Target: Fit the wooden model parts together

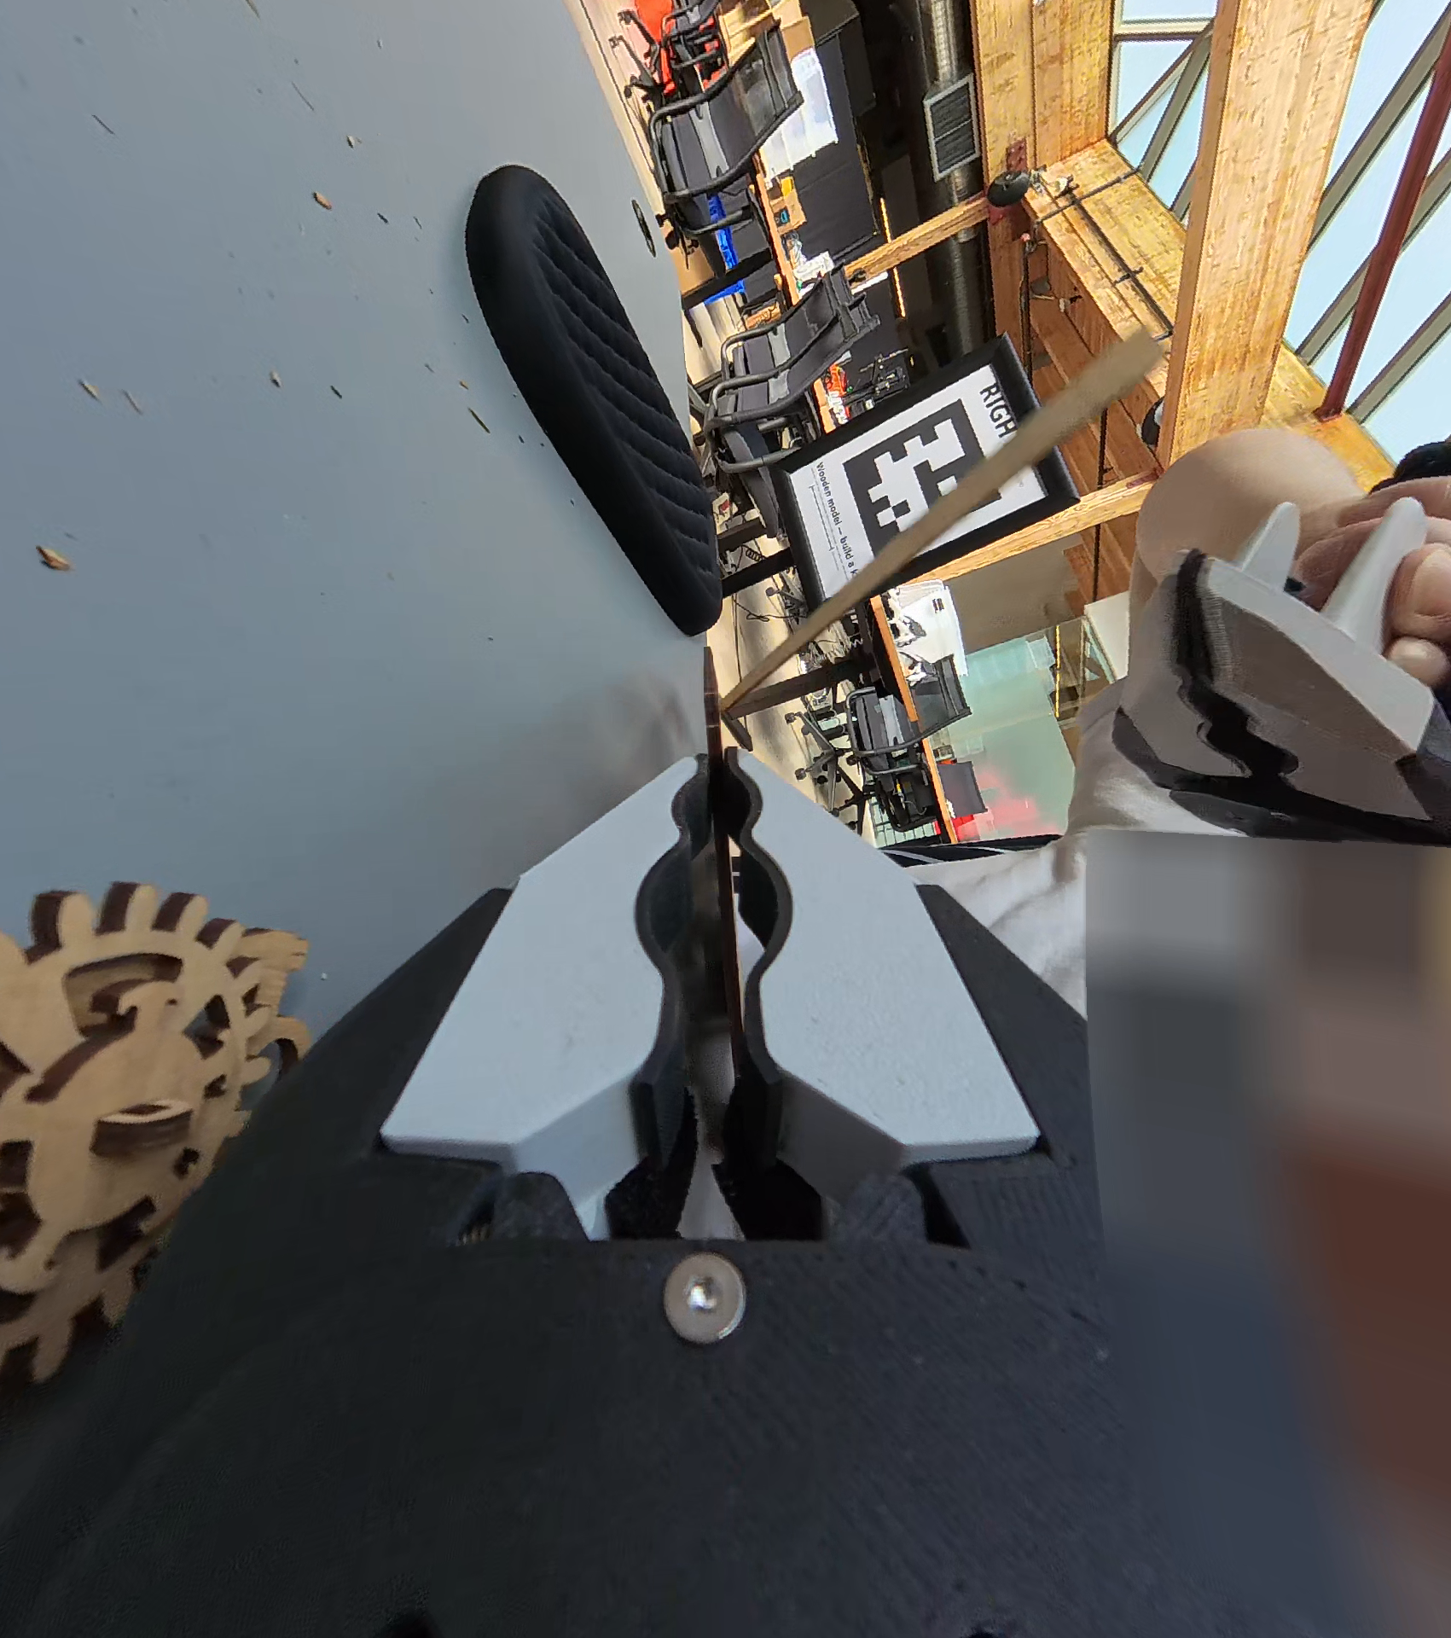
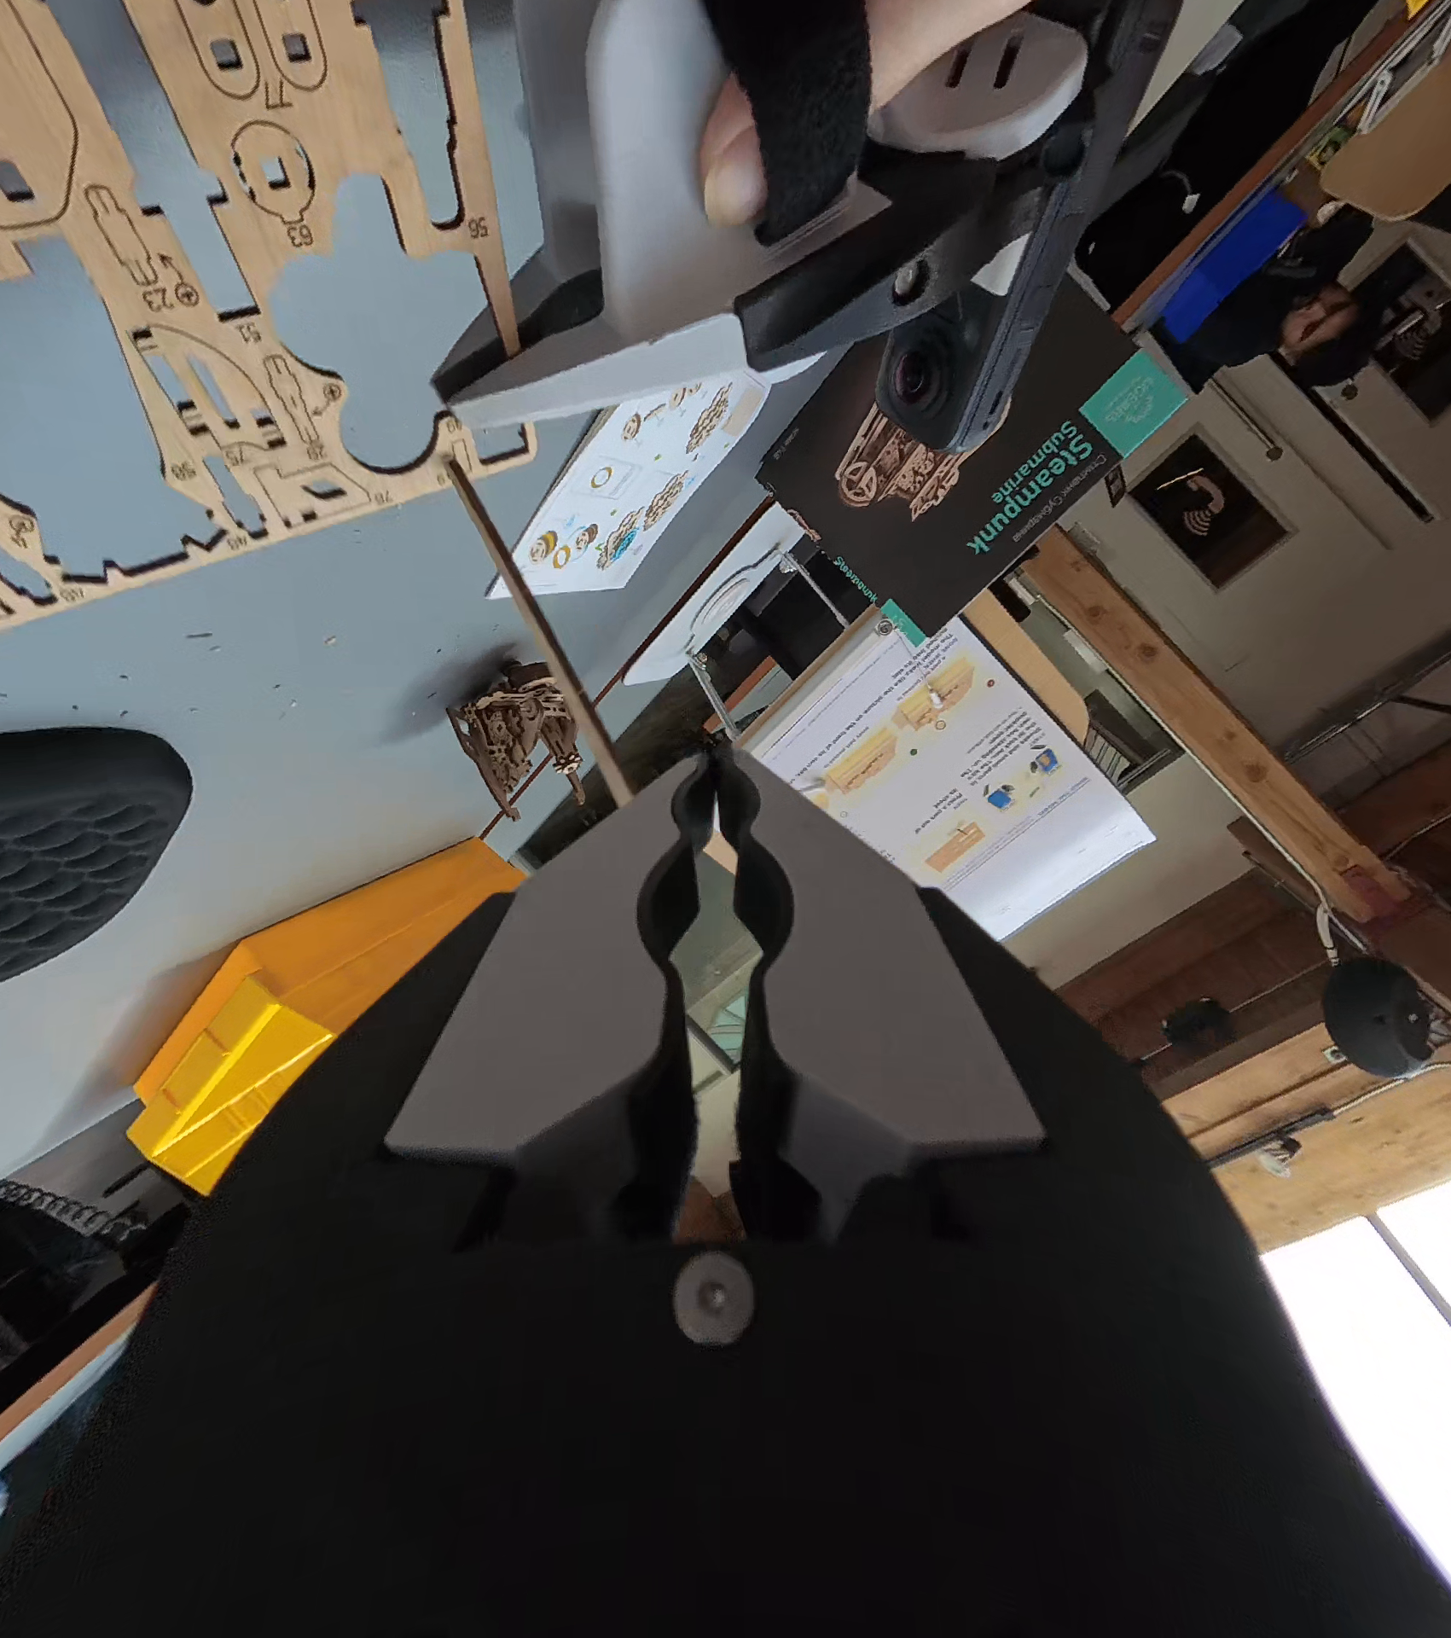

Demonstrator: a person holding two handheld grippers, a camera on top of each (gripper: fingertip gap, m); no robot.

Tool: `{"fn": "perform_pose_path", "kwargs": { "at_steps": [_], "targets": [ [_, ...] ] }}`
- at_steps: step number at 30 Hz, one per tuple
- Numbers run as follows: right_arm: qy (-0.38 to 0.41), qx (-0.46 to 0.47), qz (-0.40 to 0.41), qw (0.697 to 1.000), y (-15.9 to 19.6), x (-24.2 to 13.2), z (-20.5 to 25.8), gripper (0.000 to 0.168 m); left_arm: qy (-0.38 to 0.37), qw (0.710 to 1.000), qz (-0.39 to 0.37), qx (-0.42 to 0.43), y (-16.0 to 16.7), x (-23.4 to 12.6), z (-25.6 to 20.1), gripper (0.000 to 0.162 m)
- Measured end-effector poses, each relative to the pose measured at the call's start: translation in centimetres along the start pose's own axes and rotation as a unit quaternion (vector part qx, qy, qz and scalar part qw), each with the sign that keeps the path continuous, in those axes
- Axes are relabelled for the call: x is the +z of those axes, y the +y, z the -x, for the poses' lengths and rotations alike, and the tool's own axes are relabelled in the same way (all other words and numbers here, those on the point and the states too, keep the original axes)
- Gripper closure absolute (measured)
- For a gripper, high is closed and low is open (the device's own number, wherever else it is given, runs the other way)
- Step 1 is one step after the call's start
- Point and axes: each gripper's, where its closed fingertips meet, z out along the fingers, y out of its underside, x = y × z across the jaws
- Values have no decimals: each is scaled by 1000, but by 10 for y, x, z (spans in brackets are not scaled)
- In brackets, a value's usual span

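My left gripper (image 1: 721, 762) is shut on a thin flat wooden part (image 1: 711, 709), seen edge-on and dark between the pads. A thin wooden stick (image 1: 925, 532) slants up and to the right from that part's tip. My right gripper (image 2: 714, 760) has its jaws together and nothing shows between them. The stick (image 2: 535, 629) runs from near the left gripper (image 2: 473, 390) down to my right gripper's left finger, which hides its end. The right gripper also shows in the left wrist view (image 1: 1187, 572), held in a hand.
An assembled wooden gear model (image 1: 66, 1134) lies on the grey-blue table (image 1: 172, 532). There is also a black oval pad (image 2: 21, 860), a laser-cut plywood sheet (image 2: 172, 310), a small wooden model (image 2: 518, 727), a yellow bin (image 2: 261, 1019), a booklet (image 2: 624, 496) and a dark box (image 2: 952, 479).
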Motion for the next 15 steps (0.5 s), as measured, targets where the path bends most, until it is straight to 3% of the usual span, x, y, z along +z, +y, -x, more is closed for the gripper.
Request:
{"fn": "perform_pose_path", "kwargs": {
  "at_steps": [6, 9, 12, 15],
  "targets": [
    [-25, 15, -11, 1000, -3, 12, 15, 168, -19, 1000, -1, 4, 0, -2, 5, 162],
    [-114, 141, -26, 983, 11, 30, 39, 168, -33, 999, 5, -5, 2, -3, 11, 162],
    [-220, 336, -85, 912, 35, 50, 68, 162, -49, 999, 17, -6, 6, -4, 16, 162],
    [-299, 516, -227, 770, 44, 62, 100, 152, -45, 999, 22, -6, 7, -2, 15, 162]
  ]
}}
